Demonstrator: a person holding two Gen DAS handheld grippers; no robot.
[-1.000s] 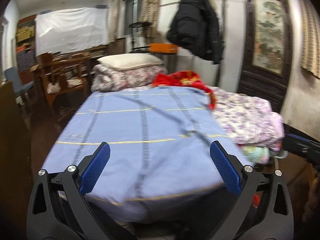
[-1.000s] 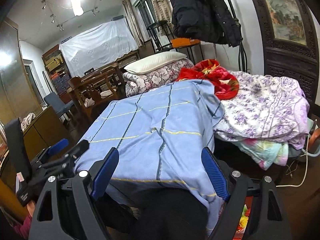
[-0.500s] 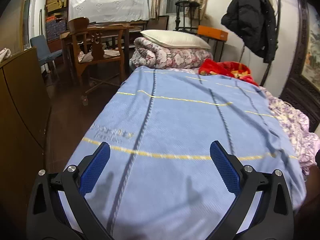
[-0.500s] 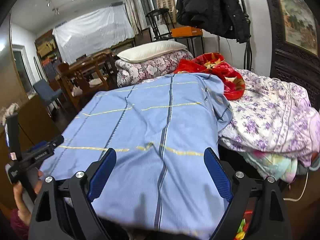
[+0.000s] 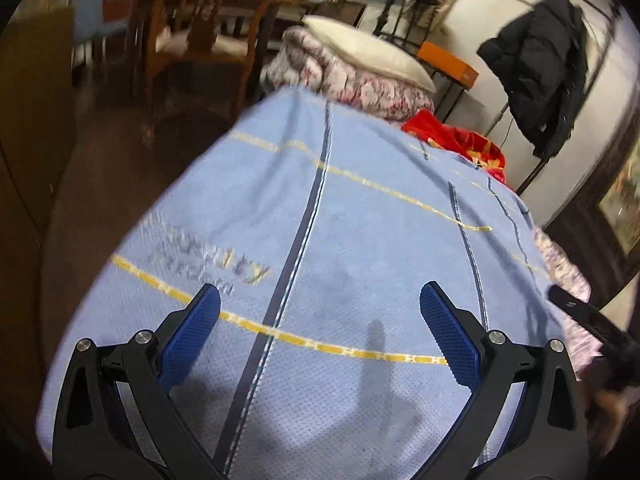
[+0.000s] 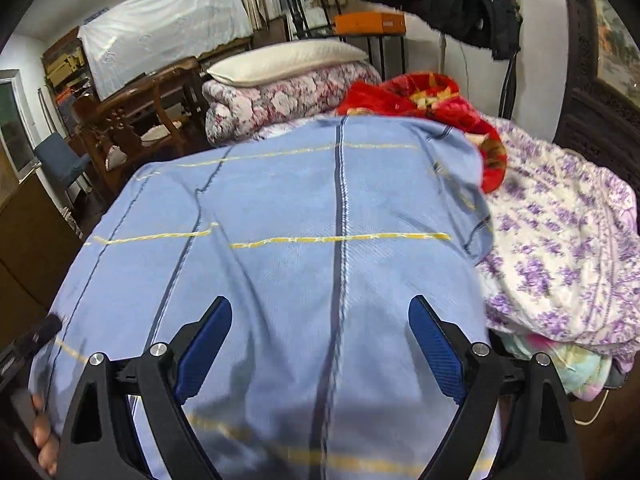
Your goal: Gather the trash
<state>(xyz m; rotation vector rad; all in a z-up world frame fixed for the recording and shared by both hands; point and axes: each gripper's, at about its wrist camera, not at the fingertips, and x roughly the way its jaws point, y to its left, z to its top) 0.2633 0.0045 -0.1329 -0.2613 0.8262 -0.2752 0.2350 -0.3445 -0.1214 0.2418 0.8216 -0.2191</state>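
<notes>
No piece of trash shows in either view. A light blue blanket (image 5: 360, 240) (image 6: 304, 208) with yellow and dark stripes covers the bed and fills both views. My left gripper (image 5: 320, 316) hangs open just above its near end, tilted down, with nothing between the blue pads (image 5: 192, 328). My right gripper (image 6: 320, 328) is open wide over the same blanket, also with nothing in it. At the right edge of the left wrist view, the black body of the right gripper (image 5: 588, 320) shows. The left one (image 6: 32, 340) shows in a hand (image 6: 42, 440) at the left edge of the right wrist view.
A purple-flowered quilt (image 6: 560, 240) is heaped on the bed's right side, with a red blanket (image 6: 432, 100) behind it. A rolled floral quilt and pillow (image 6: 280, 64) lie at the head. Wooden chairs (image 5: 200, 36) and a brown cabinet (image 5: 28, 140) stand left. A black coat (image 5: 536, 72) hangs on the wall.
Both grippers moved forward and dipped toward the blue blanket, which now fills more of each view. The left wrist view has rolled and swung left. The right jaws stand a little wider.
</notes>
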